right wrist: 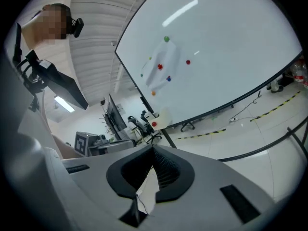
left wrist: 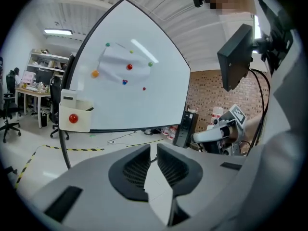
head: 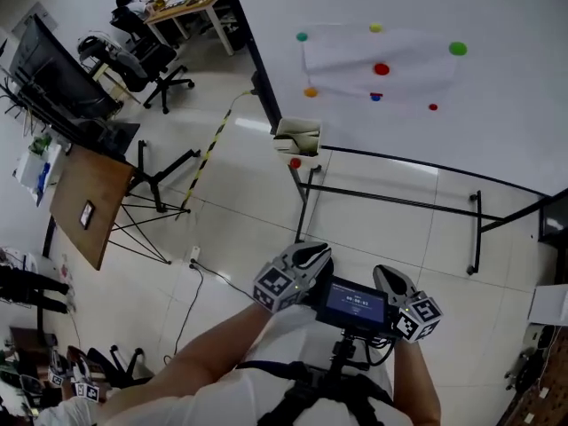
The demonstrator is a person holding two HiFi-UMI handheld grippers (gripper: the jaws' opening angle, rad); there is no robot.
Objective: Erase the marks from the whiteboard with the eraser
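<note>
Both tools are clenched with nothing between their jaws: the left tool (head: 311,254) and the right tool (head: 391,280) sit close to the person's body, well apart from the whiteboard (head: 497,25). Its smudged patch (head: 355,59) and coloured dots lie ahead and above. A pale holder (head: 297,137) at the board's lower left corner, dark inside, probably carries the eraser. It lies straight ahead of the left tool, which is the nearer.
</note>
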